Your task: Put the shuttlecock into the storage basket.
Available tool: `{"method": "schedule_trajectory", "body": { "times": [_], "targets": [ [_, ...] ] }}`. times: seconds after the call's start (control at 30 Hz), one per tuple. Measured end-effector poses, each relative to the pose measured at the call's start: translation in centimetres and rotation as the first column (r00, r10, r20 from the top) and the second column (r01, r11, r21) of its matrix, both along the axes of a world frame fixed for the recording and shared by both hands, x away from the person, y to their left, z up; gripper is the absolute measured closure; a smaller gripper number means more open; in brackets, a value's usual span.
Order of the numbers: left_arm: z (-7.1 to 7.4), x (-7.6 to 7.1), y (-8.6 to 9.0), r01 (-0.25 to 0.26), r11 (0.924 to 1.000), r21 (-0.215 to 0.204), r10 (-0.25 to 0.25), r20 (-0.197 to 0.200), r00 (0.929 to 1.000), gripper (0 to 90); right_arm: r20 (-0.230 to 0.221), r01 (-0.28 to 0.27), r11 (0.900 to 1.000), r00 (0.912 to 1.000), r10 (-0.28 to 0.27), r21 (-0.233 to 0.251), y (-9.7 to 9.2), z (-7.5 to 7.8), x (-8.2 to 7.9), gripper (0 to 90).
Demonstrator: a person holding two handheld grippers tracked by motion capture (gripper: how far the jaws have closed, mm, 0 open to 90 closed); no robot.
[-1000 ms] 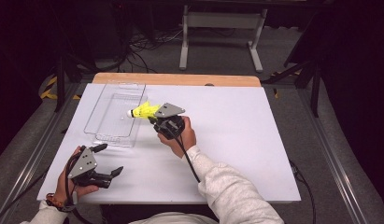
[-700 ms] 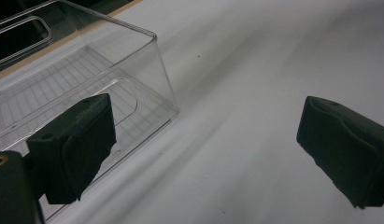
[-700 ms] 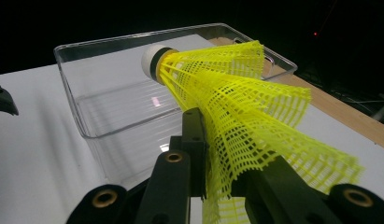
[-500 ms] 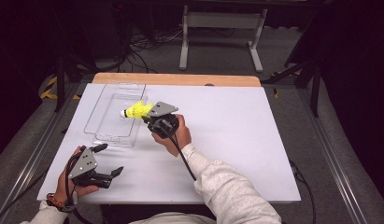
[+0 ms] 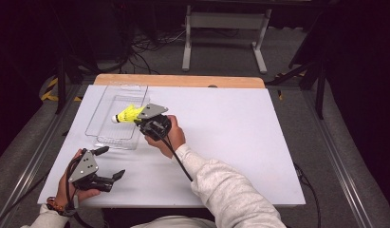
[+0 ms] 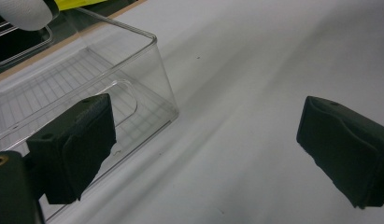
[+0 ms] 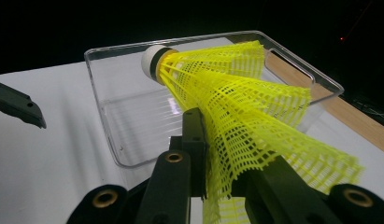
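— How does the shuttlecock (image 5: 126,114) look?
— Yellow mesh skirt, squashed flat, white cork tip with a dark band, no readable writing. It hangs over the clear tray (image 5: 103,138), tip pointing to nine o'clock.
— And the right gripper (image 5: 138,118)?
— Clamped on the skirt, hand level.
— The left gripper (image 5: 111,164)?
— At seven o'clock from the tray, jaws wide, nothing between them.

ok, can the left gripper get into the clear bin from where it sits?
Probably yes. The left gripper rests open on the table just short of the clear bin, whose top is open. The right gripper holds the yellow shuttlecock over the bin's far side, leaving the near end free.
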State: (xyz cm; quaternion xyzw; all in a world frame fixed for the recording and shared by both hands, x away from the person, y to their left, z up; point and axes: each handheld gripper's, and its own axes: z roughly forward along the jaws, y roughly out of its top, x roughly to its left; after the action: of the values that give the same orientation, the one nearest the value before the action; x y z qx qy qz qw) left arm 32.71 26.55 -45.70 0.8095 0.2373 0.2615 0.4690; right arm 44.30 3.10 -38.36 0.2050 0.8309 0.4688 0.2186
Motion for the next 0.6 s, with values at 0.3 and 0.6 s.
{"method": "schedule_trajectory", "body": {
  "times": [0.3, 0.6],
  "targets": [
    [0.0, 0.0, -0.1, 0.001, 1.0, -0.002, -0.001, -0.001, 1.0, 5.7, -0.009, -0.027, 0.9994, 0.9996, 0.027, -0.022, 1.5, 0.0, 0.2, 83.2],
    [0.0, -0.1, -0.2, 0.01, 0.9999, 0.004, -0.01, -0.001, 0.9999, 5.7, -0.019, -0.046, 0.9981, 0.9988, 0.045, -0.042, 2.8, -0.3, 0.5, 83.2]
  ]
}}
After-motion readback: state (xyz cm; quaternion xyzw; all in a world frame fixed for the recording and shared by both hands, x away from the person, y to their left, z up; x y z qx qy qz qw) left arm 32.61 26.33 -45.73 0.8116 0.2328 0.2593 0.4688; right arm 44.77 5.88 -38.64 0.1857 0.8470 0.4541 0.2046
